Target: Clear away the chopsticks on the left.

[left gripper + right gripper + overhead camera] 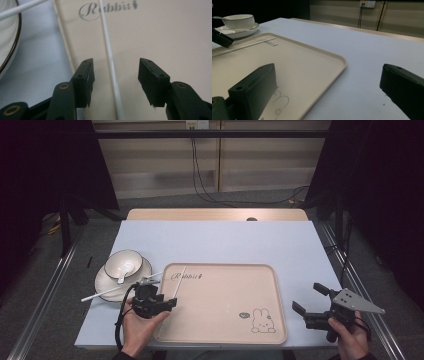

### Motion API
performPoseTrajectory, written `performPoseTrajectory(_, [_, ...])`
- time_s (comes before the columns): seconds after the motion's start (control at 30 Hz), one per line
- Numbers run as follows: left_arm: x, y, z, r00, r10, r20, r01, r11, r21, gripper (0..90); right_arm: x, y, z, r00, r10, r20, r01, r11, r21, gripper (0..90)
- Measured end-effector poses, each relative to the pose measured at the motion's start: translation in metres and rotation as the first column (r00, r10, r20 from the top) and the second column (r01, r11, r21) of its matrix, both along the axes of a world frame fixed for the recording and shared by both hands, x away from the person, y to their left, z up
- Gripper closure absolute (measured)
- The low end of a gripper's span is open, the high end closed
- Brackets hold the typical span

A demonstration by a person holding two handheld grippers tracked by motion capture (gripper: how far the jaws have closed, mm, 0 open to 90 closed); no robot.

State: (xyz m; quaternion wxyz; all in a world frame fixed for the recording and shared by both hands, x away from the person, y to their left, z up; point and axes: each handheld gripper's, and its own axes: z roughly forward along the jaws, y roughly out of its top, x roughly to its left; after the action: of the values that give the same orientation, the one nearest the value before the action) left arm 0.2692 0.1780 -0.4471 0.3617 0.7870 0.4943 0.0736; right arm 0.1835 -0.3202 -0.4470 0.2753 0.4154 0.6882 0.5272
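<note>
A thin white chopstick (180, 280) lies on the left part of a beige tray (220, 290), just under the word "Rabbit". My left gripper (162, 296) is open at the chopstick's near end. In the left gripper view the chopstick (111, 67) runs lengthwise between the two spread jaws of the left gripper (115, 72), touching neither. A second white chopstick (107, 292) rests across a white plate (102, 280) left of the tray. My right gripper (307, 297) is open and holds nothing, off the tray's right edge.
A white bowl (124, 262) with a spoon (125, 272) in it stands on the plate. The right gripper view shows the tray's corner (337, 62), the bowl (238, 21) far left and bare table (367, 57) ahead. A wall with cables lies behind.
</note>
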Motion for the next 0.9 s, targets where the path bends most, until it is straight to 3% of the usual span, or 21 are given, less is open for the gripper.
performPoseTrajectory(0.07, [-0.004,0.0,0.004,0.9989,-0.014,0.044,0.014,0.9999,-0.006,38.9,0.0,0.0,0.0,1.0,-0.002,0.002,0.002,1.0,0.003,0.4])
performPoseTrajectory(0.13, [-0.007,0.003,0.008,0.9934,-0.053,0.101,0.059,0.997,-0.051,31.4,0.0,0.0,0.0,1.0,0.0,0.003,0.0,1.0,0.001,0.4])
performPoseTrajectory(0.2, [-0.009,0.008,0.012,0.9861,-0.082,0.144,0.093,0.9935,-0.066,25.9,0.0,0.0,0.0,1.0,-0.001,0.004,0.001,1.0,0.001,0.4])
performPoseTrajectory(0.27, [-0.008,0.013,0.013,0.9879,-0.092,0.125,0.102,0.9921,-0.073,24.5,0.0,0.0,0.0,1.0,-0.002,0.004,0.002,1.0,0.001,0.4])
performPoseTrajectory(0.37, [-0.009,0.023,0.014,0.9809,-0.146,0.128,0.158,0.9836,-0.087,19.7,0.0,0.0,0.0,1.0,-0.003,0.004,0.003,1.0,0.003,0.4])
performPoseTrajectory(0.43, [-0.01,0.027,0.015,0.9772,-0.155,0.145,0.168,0.9823,-0.083,16.3,0.0,0.0,0.0,1.0,-0.004,0.005,0.004,1.0,0.003,0.4])
performPoseTrajectory(0.47, [-0.013,0.034,0.016,0.9685,-0.177,0.175,0.19,0.9796,-0.065,13.5,0.0,-0.001,0.0,1.0,-0.008,0.003,0.008,1.0,0.005,0.4])
performPoseTrajectory(0.53, [-0.015,0.042,0.017,0.9594,-0.183,0.214,0.202,0.9772,-0.067,12.5,0.0,0.0,0.0,1.0,-0.008,0.003,0.008,1.0,0.006,0.4])
performPoseTrajectory(0.63, [-0.018,0.055,0.02,0.9535,-0.206,0.22,0.224,0.9729,-0.058,7.4,0.0,0.0,0.0,1.0,-0.007,0.003,0.007,1.0,0.003,0.4])
performPoseTrajectory(0.67, [-0.018,0.061,0.021,0.949,-0.227,0.219,0.246,0.9669,-0.066,6.4,0.001,0.0,0.0,0.9999,-0.009,0.005,0.009,1.0,0.004,0.4])
performPoseTrajectory(0.73, [-0.02,0.073,0.022,0.9311,-0.257,0.258,0.284,0.9561,-0.071,6.0,0.001,0.0,0.0,0.9999,-0.013,0.005,0.013,1.0,0.006,0.4])
performPoseTrajectory(0.77, [-0.02,0.073,0.022,0.9311,-0.257,0.258,0.284,0.9561,-0.071,5.3,0.001,0.0,0.0,0.9999,-0.013,0.005,0.013,1.0,0.006,0.4])
performPoseTrajectory(0.8, [-0.019,0.086,0.024,0.9256,-0.276,0.259,0.306,0.9486,-0.081,5.2,0.0,0.0,0.0,0.9999,-0.012,0.003,0.012,1.0,0.005,0.4])
performPoseTrajectory(0.83, [-0.018,0.092,0.025,0.9225,-0.279,0.267,0.309,0.9479,-0.078,4.8,0.0,0.0,0.0,1.0,-0.009,0.004,0.009,1.0,0.005,0.4])
performPoseTrajectory(0.9, [-0.018,0.104,0.026,0.9213,-0.269,0.281,0.295,0.9537,-0.057,3.8,0.0,0.0,0.0,1.0,-0.007,0.007,0.007,1.0,0.001,0.4])
